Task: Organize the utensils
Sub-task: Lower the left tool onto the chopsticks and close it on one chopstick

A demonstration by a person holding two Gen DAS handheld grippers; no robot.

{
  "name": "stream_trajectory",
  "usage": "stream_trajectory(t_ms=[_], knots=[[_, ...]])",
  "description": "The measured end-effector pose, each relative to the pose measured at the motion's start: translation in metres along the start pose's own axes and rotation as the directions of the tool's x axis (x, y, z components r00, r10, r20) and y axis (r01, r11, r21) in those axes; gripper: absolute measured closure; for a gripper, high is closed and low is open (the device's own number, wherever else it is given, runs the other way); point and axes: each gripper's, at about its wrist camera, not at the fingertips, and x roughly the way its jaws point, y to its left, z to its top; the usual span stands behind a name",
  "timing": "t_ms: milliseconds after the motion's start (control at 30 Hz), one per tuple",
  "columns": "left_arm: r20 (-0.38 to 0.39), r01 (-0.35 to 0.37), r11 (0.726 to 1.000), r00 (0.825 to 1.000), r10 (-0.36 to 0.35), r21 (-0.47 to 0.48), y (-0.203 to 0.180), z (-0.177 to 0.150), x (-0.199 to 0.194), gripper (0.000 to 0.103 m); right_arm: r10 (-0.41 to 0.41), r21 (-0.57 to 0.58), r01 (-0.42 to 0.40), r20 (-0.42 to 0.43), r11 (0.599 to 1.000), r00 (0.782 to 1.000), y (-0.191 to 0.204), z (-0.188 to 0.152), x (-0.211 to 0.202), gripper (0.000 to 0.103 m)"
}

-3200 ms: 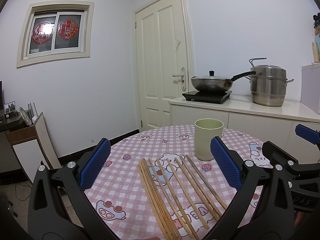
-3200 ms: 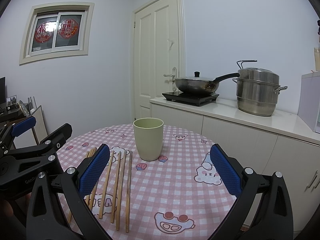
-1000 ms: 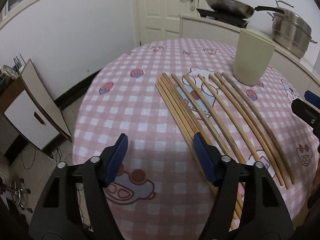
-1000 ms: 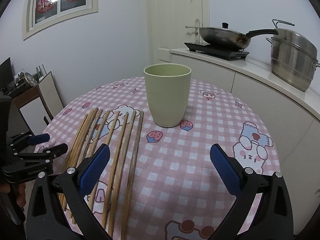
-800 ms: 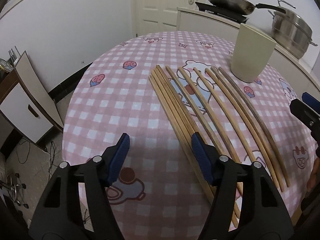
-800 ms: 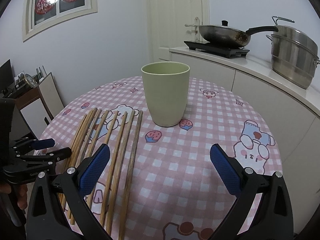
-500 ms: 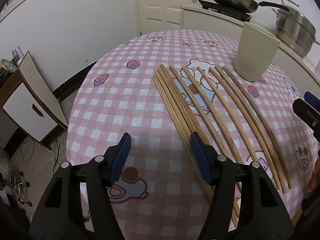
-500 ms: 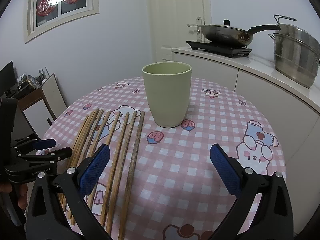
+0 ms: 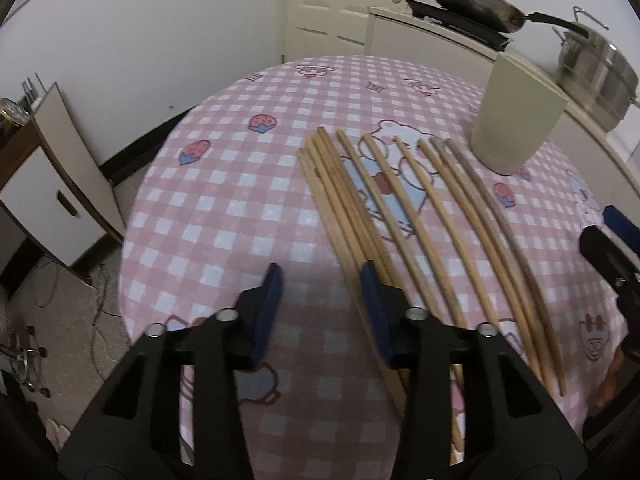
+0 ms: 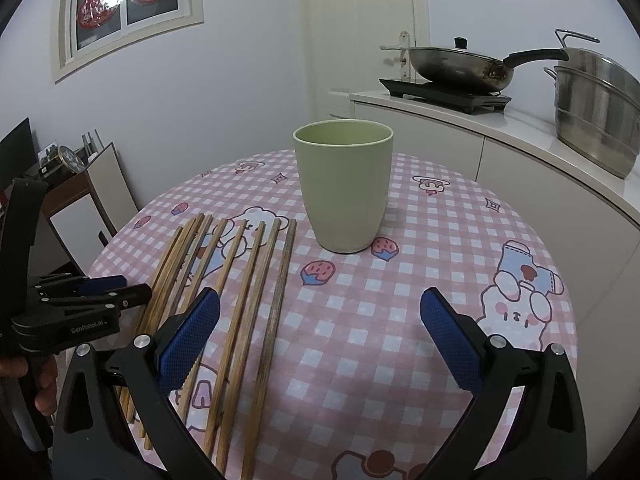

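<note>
The chopsticks (image 9: 404,208) lie side by side in a loose row on the round surface (image 9: 224,208), which is covered with a pink checked cloth. Their far ends point toward the cup (image 10: 343,188), which stands upright just beyond and to the right of the row, apart from it.

The left gripper (image 9: 320,304) points steeply down at the near left end of the row. Its fingers (image 9: 267,312) are partly open and closing. In the left wrist view the right finger sits over the leftmost bunch of chopsticks, where several lie tight together, while the left finger is over bare cloth. Nothing is visibly between the pads; whether the right finger touches the wood cannot be told, as the tips are blurred. In the right wrist view the left gripper (image 10: 132,290) shows at the left edge, its tips reaching to the outer chopsticks, with part of a hand (image 10: 38,384) below it.

The right gripper (image 10: 320,336) hovers over the near side of the surface with its fingers (image 10: 188,336) spread wide and nothing between them. Its left finger is seen over the near ends of the middle chopsticks; the right finger is over bare cloth. The cup stands centred beyond the gap, well ahead of the tips.

On the counter (image 10: 532,132) behind stand a pan (image 10: 460,64) and a steel pot (image 10: 596,104).
</note>
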Motion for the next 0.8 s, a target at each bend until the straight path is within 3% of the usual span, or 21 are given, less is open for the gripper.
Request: stream_trajectory(t_ms=[400,700,800], knots=[[-0.022,-0.06,0.998,0.998,0.061,0.029,-0.008,0.0,-0.001,0.066,0.0,-0.01,0.0,-0.008,1.0,1.0,0.001,0.0,0.002,0.007],[-0.044,-0.055,0.997,0.997,0.057,0.045,-0.006,-0.002,0.001,0.067,0.009,-0.039,-0.011,-0.041,0.999,0.999,0.006,0.002,0.009,0.007],[-0.038,-0.033,0.997,0.999,0.036,0.068,-0.006,-0.004,0.0,0.077,0.011,-0.042,-0.013,-0.059,0.999,0.998,0.006,0.001,0.013,0.007]])
